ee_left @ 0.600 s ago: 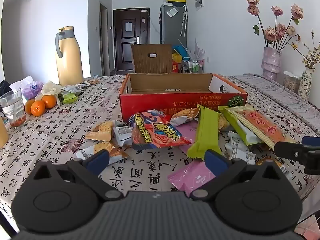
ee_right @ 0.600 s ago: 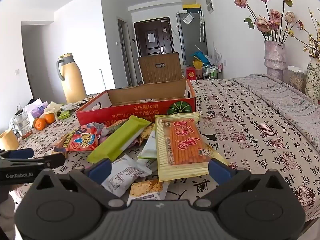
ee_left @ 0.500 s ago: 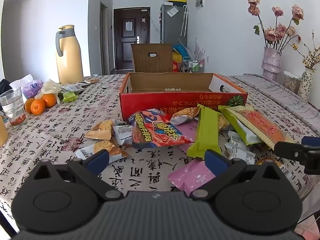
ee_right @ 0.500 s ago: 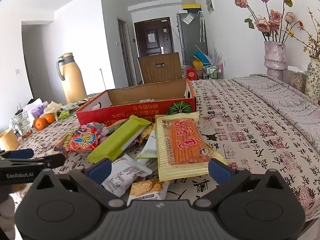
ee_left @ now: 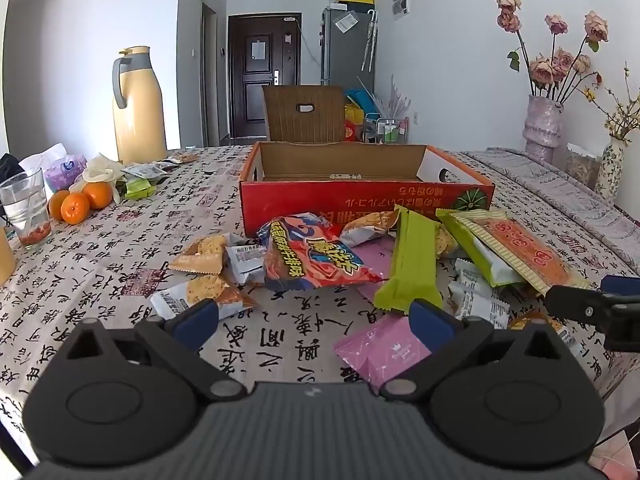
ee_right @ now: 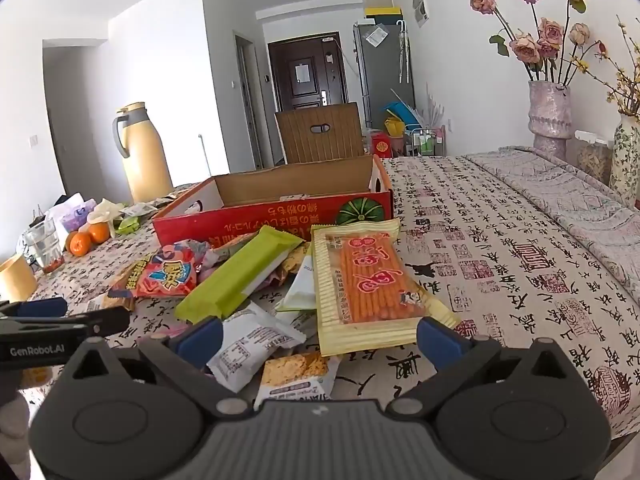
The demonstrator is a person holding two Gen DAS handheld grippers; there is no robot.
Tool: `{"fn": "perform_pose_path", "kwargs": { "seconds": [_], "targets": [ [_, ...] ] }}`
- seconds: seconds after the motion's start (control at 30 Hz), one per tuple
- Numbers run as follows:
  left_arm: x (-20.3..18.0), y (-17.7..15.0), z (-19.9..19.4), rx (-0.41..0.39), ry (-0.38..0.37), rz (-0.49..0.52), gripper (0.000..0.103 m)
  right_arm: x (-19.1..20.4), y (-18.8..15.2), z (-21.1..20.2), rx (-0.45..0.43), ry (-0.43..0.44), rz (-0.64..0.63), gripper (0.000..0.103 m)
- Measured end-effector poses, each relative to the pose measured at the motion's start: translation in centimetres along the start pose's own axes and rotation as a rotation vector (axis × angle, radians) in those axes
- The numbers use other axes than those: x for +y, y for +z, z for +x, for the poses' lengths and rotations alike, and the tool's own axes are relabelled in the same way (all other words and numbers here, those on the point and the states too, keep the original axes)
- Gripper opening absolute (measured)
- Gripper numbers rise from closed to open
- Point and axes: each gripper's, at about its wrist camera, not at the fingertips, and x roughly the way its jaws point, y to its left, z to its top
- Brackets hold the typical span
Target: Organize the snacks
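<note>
Nothing visible has changed since the earlier pictures.

White walls [ee_left: 452,60] in daylight; a grey fridge [ee_left: 348,44] stands just right of the dark door [ee_left: 262,76].

red box [ee_left: 360,204], calligraphy-print tablecloth [ee_left: 140,248]

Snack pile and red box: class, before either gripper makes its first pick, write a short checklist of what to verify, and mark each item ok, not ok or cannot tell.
1. Left gripper open, nothing between its fingers: ok.
2. Right gripper open, nothing held: ok.
3. Red box open-topped, ready to receive: ok.
4. Box already empty: cannot tell; its floor is mostly hidden.
5. Orange stick-snack pack on top of the pile, free to lift: ok.
6. Green bar free of overlap: not ok; it lies across other packets.
</note>
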Motion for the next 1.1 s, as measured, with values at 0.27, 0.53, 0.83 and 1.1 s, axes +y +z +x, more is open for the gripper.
{"fn": "perform_pose_path", "kwargs": {
  "seconds": [0.27, 0.53, 0.83, 1.1],
  "targets": [
    [-0.07, -0.07, 0.15, 0.006, -0.006, 0.003, 0.103, 0.02, 0.01, 0.00, 0.001, -0.001, -0.002, 0.103],
    [-0.15, -0.22, 0.23, 0.014, -0.014, 0.004, 0.103, 0.11, -0.07, 0.01, 0.002, -0.002, -0.004, 0.103],
    [-0.17, -0.26, 0.24, 0.015, -0.014, 0.004, 0.103, 0.14, -0.08, 0.01, 0.003, -0.004, -0.005, 0.103],
    [-0.15, -0.23, 0.23, 0.015, -0.015, 0.004, 0.103, 0.20, -0.08, 0.01, 0.003, -0.005, -0.007, 0.103]
  ]
}}
